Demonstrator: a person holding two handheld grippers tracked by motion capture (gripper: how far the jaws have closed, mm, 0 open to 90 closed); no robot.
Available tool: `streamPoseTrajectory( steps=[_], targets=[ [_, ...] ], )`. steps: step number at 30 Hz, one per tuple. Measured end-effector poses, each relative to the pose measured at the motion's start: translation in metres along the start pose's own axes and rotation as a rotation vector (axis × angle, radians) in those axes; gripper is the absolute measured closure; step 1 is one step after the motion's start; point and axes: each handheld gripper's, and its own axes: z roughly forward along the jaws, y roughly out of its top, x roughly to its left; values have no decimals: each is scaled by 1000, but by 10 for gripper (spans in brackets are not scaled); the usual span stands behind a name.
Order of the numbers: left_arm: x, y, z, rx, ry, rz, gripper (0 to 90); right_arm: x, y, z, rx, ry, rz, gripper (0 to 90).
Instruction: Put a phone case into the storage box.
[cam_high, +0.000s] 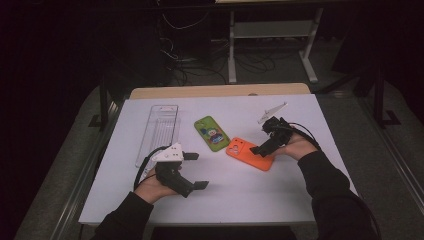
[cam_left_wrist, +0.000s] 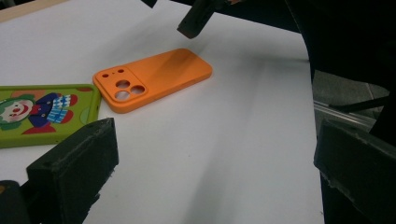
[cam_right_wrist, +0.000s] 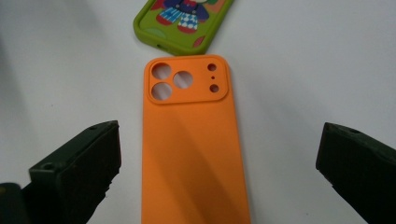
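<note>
Your right gripper (cam_high: 266, 141): jaws spread wide, black foam-like pads either side of orange phone case (cam_right_wrist: 191, 140), holding nothing, poised just above case's lower end. Orange case: smooth matte rubbery slab, rounded corners, raised camera block with round cutouts, flat on white table (cam_high: 300, 200). Your left gripper (cam_high: 196, 170): jaws also spread, empty, well apart from orange case, toward your side. Green case (cam_high: 211, 132): glossy, cartoon clown print, just beside orange case's camera end. Clear plastic tray (cam_high: 159, 132): long, ribbed, beyond green case.
</note>
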Motion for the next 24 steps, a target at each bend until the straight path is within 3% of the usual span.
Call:
streamPoseTrajectory(
  steps=[9, 18, 24],
  targets=[
    [0, 0, 0, -1, -2, 1, 0, 2, -1, 16, 92, -17, -68, 0],
    [-1, 0, 1, -6, -2, -6, 0, 7, -3, 36, 199, 9, -104, 0],
    [-1, 0, 1, -3, -4, -4, 0, 9, -3, 44, 235, 21, -115, 4]
  ],
)
